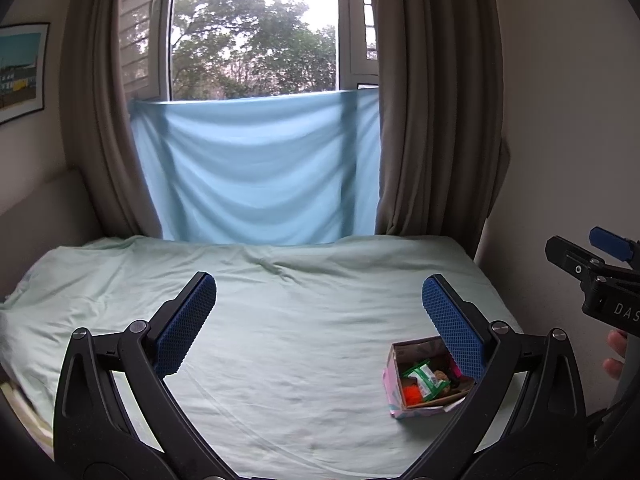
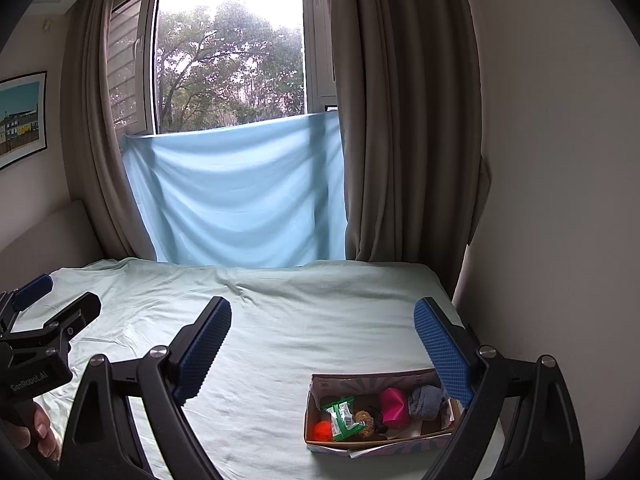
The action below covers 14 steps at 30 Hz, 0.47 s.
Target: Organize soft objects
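Note:
A small cardboard box [image 2: 316, 420] sits on the pale green bed sheet [image 2: 280, 320] near the right edge. Inside it lie an orange pompom [image 2: 322, 431], a green packet [image 2: 342, 416], a brown fuzzy piece [image 2: 365, 420], a pink soft object [image 2: 394, 402] and a grey sock [image 2: 426, 400]. My right gripper [image 2: 322, 340] hovers open above and behind the box, with nothing between its fingers. My left gripper [image 1: 320, 320] is open and empty too, with the box [image 1: 394, 392] low beside its right finger [image 1: 454, 328]. Each gripper shows at the edge of the other's view.
A light blue cloth [image 2: 236, 192] hangs under the window, between brown curtains [image 2: 404, 120]. A wall [image 2: 560, 200] borders the bed on the right. A headboard [image 1: 44, 208] and a framed picture [image 1: 20, 72] are on the left. A person's fingers [image 2: 40, 432] hold the left gripper's handle.

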{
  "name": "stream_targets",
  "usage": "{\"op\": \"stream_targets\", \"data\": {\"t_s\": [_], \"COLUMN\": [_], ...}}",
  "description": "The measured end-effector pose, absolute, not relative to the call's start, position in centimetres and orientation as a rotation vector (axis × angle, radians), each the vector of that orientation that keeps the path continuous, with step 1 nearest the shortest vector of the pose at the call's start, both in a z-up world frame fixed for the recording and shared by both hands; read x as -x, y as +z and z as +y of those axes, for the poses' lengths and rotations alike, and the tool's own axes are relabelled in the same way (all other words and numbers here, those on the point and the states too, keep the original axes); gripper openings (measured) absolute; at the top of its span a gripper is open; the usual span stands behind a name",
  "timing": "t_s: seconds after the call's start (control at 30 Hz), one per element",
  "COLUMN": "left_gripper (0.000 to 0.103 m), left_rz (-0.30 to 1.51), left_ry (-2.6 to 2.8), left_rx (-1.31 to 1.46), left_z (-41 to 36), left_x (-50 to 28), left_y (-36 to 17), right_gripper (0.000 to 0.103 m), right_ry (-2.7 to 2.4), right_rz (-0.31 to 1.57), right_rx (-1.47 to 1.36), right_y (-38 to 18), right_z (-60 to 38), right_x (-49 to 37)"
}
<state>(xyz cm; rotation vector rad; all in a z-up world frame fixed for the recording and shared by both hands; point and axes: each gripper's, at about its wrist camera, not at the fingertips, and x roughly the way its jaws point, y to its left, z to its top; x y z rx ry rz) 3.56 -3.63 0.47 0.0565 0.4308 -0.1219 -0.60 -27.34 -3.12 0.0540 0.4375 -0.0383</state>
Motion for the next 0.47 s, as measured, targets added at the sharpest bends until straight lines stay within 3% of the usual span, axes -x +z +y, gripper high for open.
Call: {"op": "stream_targets", "data": {"t_s": [0.47], "left_gripper": [0.103], "left_rz": [0.412], "left_ry": [-0.101], "left_rx": [-0.040], "left_z": [-2.84], "left_x": [-4.06], "left_y": [-0.53], "right_gripper": [0.091], "right_ry": [-0.039], "right_rz": [0.459], "right_rx": [-0.060], "right_y": [-3.46], "right_z": [-27.07], "right_x": [-0.35]}}
